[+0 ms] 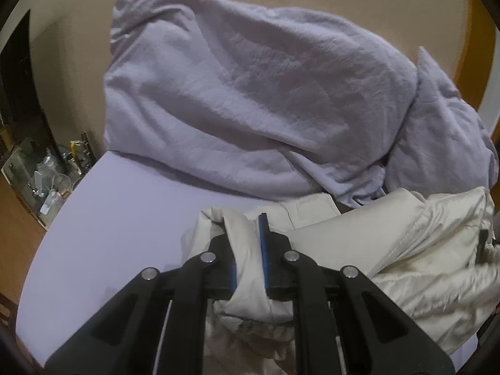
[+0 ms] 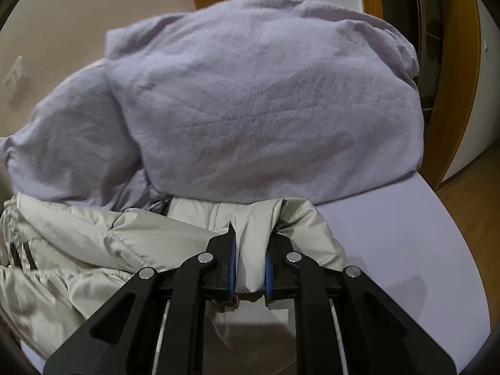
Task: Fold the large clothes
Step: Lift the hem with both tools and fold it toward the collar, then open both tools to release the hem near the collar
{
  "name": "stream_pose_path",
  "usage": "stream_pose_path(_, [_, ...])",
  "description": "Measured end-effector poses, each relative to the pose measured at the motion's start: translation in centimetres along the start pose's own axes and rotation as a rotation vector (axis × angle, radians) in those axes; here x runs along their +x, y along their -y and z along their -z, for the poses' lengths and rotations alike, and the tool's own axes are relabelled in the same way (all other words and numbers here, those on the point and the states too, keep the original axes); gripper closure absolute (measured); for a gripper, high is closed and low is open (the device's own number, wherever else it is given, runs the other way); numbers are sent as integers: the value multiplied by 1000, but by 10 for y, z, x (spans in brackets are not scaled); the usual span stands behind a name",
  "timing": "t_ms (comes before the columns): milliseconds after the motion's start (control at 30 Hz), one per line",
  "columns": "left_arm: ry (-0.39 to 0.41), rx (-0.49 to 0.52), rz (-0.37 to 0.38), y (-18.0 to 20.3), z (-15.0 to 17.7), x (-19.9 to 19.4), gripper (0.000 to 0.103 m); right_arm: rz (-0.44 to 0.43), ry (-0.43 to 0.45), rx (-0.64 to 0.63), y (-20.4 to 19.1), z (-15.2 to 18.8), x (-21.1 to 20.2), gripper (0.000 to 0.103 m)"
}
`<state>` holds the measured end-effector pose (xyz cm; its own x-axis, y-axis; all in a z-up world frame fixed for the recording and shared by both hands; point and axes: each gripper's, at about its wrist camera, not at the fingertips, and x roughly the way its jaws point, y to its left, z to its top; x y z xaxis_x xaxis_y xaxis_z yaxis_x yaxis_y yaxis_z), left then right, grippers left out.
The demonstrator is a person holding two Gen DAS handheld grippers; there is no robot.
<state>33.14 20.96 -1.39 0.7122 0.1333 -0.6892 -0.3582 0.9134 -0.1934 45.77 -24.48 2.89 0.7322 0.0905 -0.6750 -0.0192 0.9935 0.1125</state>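
In the left wrist view, the left hand-held gripper fills the lower middle of the frame, clenched on a bunched fold of a cream padded jacket. The jacket spreads from the lower middle to the lower right, lying on a bed with a pale lilac sheet. Behind it, across the upper middle, a crumpled lilac duvet is heaped against a beige wall. At the left edge, glass items sit beside a wooden floor.

In the right wrist view, the right hand-held gripper sits lower middle, its blue-lined jaws grasping another fold of the jacket, which stretches to the lower left. The duvet covers the upper middle, touching the jacket's far edge. Bare sheet shows at right, and a wooden door frame stands at the upper right.
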Motion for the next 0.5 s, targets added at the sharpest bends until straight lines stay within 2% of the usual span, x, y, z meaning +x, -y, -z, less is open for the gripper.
stream_pose_path(367, [-102, -11, -12, 9, -24, 108, 86, 118, -102, 29, -2, -11, 95, 84])
stream_pose_path(400, [-108, -14, -13, 10, -25, 114, 86, 121, -109, 32, -1, -11, 99, 82])
stream_pose_path(500, [-130, -26, -8, 10, -26, 125, 82, 102, -128, 35, 1, -13, 104, 65])
